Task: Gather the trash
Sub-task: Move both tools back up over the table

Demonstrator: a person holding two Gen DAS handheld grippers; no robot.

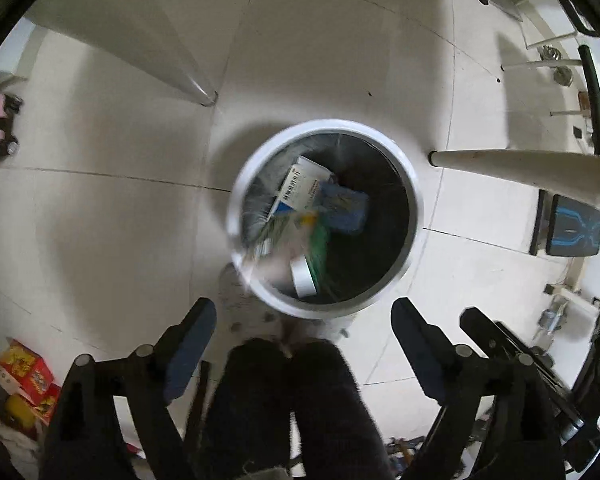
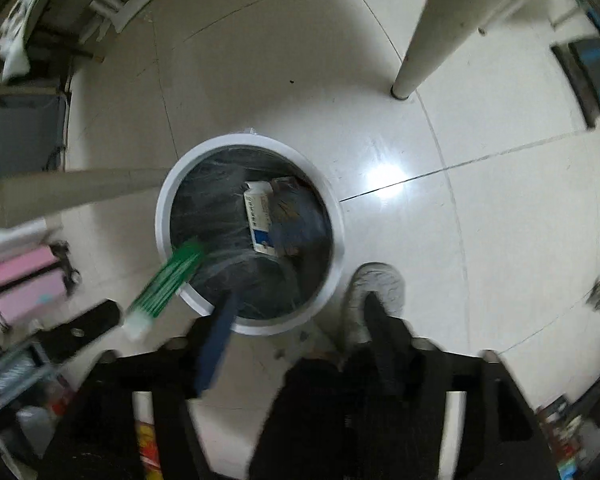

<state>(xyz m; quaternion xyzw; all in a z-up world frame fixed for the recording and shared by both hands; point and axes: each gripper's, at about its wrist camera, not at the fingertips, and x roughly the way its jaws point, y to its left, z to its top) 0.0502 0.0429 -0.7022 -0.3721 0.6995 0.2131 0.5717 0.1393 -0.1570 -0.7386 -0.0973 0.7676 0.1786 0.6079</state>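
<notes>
A white round trash bin (image 1: 417, 200) with a black liner stands on the tiled floor below both grippers. Inside lie a white and blue carton (image 1: 296, 188) and a blue packet (image 1: 348, 208). A green and white wrapper (image 1: 316, 248), blurred, is loose inside the bin mouth; in the right wrist view the same wrapper (image 2: 168, 280) shows across the bin rim (image 2: 163, 224), free of any finger. My left gripper (image 1: 304, 336) stands open above the bin's near edge, with nothing between its fingers. My right gripper (image 2: 300, 332) is open too and holds nothing.
White table legs (image 1: 192, 80) (image 1: 500, 160) (image 2: 416, 40) rise beside the bin. The person's grey shoe (image 2: 374, 292) and dark trouser legs (image 1: 284, 408) stand right against it. Red boxes (image 1: 24, 372) and pink items (image 2: 24, 276) lie at the left.
</notes>
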